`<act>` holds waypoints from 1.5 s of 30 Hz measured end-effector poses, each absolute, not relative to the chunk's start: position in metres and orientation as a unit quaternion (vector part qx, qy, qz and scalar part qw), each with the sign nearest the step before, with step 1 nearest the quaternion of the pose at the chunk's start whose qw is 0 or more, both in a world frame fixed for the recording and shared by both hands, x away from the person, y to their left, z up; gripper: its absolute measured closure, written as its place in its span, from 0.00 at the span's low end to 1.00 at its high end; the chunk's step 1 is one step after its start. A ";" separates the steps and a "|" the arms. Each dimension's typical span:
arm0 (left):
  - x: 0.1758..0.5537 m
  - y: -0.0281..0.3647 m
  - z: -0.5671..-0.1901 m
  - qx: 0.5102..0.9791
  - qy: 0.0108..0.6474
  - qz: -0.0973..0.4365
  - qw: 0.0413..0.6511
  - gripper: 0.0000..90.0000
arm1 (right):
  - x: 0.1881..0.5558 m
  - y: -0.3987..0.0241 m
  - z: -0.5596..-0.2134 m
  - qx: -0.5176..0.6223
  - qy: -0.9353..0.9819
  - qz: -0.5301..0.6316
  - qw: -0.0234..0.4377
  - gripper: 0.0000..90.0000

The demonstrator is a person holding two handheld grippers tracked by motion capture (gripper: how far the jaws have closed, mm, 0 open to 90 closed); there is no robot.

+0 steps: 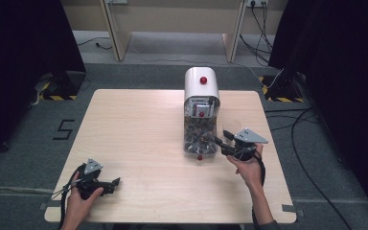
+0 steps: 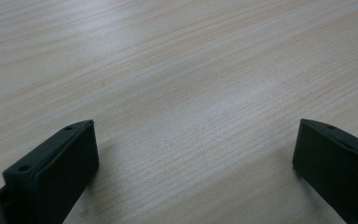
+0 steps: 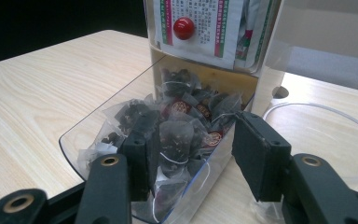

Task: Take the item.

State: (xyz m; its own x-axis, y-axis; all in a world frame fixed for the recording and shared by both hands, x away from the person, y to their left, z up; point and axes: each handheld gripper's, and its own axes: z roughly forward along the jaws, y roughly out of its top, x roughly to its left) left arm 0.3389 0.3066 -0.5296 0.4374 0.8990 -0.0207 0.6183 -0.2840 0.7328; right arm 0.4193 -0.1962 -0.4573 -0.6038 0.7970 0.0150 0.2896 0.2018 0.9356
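Note:
A white tea-bag dispenser point(image 1: 201, 86) with a red knob point(image 3: 183, 28) stands at the table's far middle. Its clear drawer point(image 3: 81, 130) is pulled out toward me and is heaped with several pyramid tea bags point(image 3: 177, 135). My right gripper point(image 3: 193, 121) reaches into the drawer from the right, seen from above at the drawer's side point(image 1: 222, 138). Its jaws stand partly apart: one is down among the bags, the other at the drawer's wall, with a bag loose between them. My left gripper point(image 1: 115, 184) rests near the front left edge, open over bare wood point(image 2: 196, 123).
A clear round container rim point(image 3: 317, 140) sits on the table just right of the dispenser. The light wooden table point(image 1: 139, 124) stands on grey carpet, with cables point(image 1: 297, 134) trailing on the floor to the right.

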 end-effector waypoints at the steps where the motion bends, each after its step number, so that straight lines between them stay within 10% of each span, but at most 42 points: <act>1: 0.339 0.307 -0.530 0.775 0.490 0.204 0.344 0.00 | 0.418 -0.196 -0.457 0.371 0.734 0.513 0.246 0.58; 45: 0.339 0.307 -0.530 0.775 0.490 0.204 0.344 0.00 | 0.378 -0.199 -0.477 0.380 0.749 0.495 0.222 0.47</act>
State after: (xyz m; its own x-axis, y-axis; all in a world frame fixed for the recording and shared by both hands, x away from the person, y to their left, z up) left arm 0.3389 0.3066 -0.5296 0.4374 0.8990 -0.0209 0.6184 -0.2838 0.7328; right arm 0.3776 -0.1988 -0.4765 -0.6129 0.7890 0.0430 0.3489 0.2214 0.9106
